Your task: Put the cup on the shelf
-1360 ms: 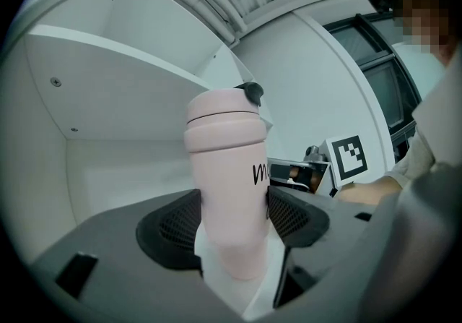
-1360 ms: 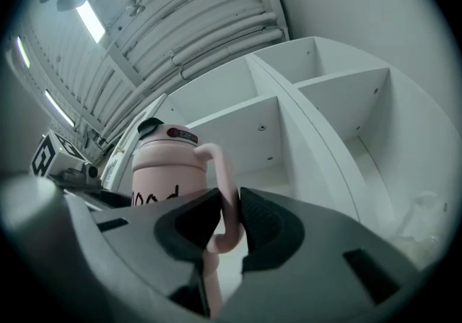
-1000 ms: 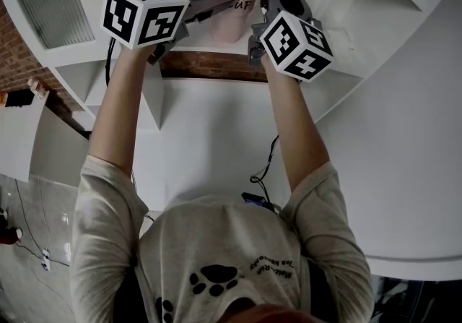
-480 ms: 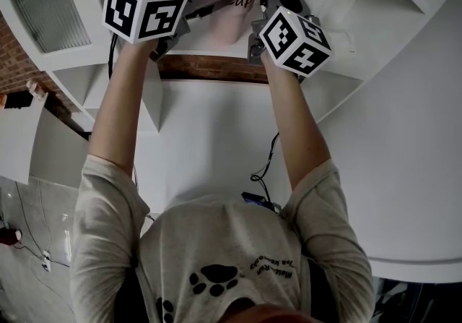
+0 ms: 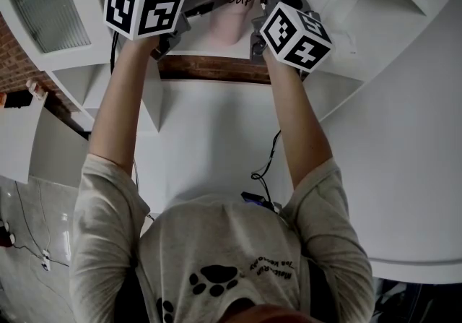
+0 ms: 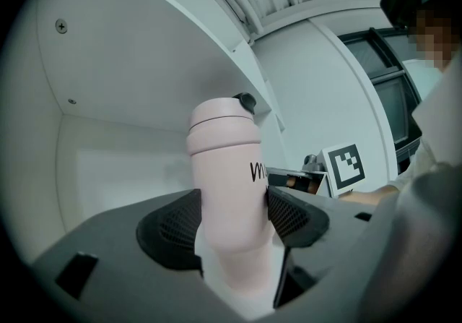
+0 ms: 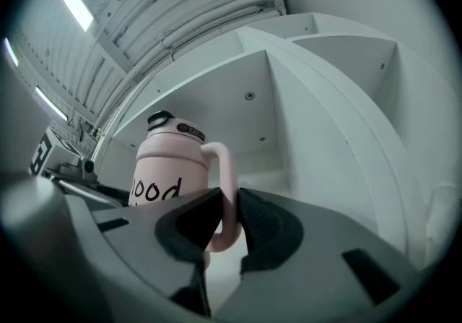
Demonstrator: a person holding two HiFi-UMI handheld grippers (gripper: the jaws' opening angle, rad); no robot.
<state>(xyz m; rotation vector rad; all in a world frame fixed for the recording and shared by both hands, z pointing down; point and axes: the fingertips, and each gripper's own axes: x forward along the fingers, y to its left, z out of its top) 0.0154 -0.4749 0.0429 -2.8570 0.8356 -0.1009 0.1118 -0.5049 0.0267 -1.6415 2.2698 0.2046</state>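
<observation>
Cup (image 5: 242,25), pink, lidded, with handle: upper centre of the head view, inside an open compartment of the white shelf (image 7: 310,97). We cannot tell whether its base rests on the board.

Left gripper (image 6: 231,214): pads pressed on both sides of the cup's body.

Right gripper (image 7: 229,224): jaws have just been closing, with the handle (image 7: 229,170) between them and pinched by the pads.

Progress, as we judge it: cup is at the shelf. Remaining: settle it down, release both grippers, draw back.

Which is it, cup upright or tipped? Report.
Upright: the pink cup stands vertical, lid on top, gripped by the left hand-held gripper.
</observation>
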